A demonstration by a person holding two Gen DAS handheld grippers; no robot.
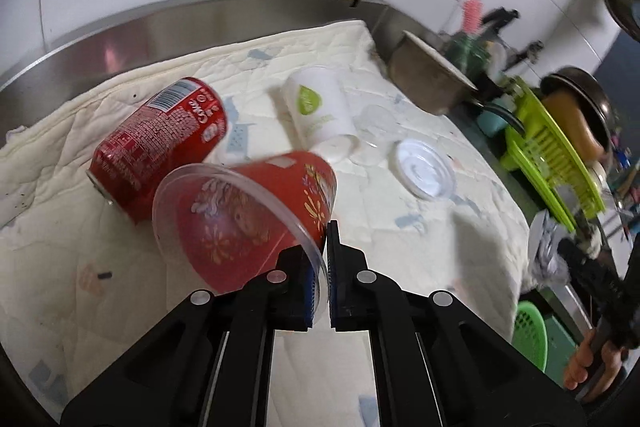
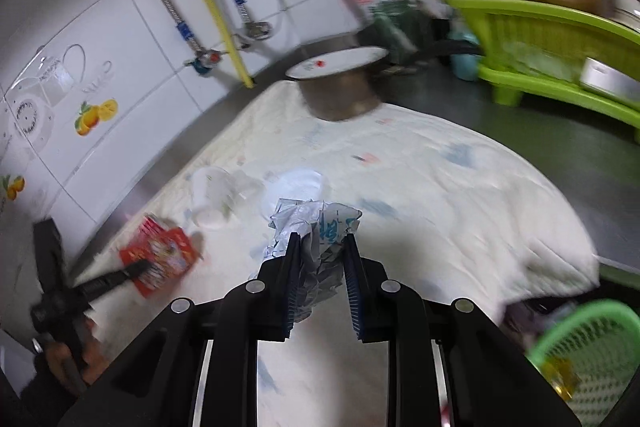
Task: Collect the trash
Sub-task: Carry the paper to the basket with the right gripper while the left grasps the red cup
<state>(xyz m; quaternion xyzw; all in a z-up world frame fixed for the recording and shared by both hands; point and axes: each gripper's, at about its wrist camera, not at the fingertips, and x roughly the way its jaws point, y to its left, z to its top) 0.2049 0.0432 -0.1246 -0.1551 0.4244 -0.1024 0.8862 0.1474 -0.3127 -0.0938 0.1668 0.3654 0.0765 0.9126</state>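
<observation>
My left gripper (image 1: pixel 318 247) is shut on the clear rim of a red plastic cup (image 1: pixel 240 215), which tilts just above the quilted cloth (image 1: pixel 420 259). Behind it a red cola can (image 1: pixel 160 143) lies on its side. A white paper cup (image 1: pixel 320 111), a clear plastic cup (image 1: pixel 374 125) and a white lid (image 1: pixel 424 167) lie further back. My right gripper (image 2: pixel 321 237) is shut on a crumpled silver and blue wrapper (image 2: pixel 316 219), held above the cloth. In the right wrist view the left gripper (image 2: pixel 136 269) shows at the left with the red cup (image 2: pixel 164 255).
A green mesh basket (image 2: pixel 592 347) sits below the counter edge at the lower right. A metal pot (image 2: pixel 340 95) covered by a plate stands at the cloth's far end. Beyond it is a green dish rack (image 2: pixel 560 59) with pans. A tiled wall with hoses runs along the back.
</observation>
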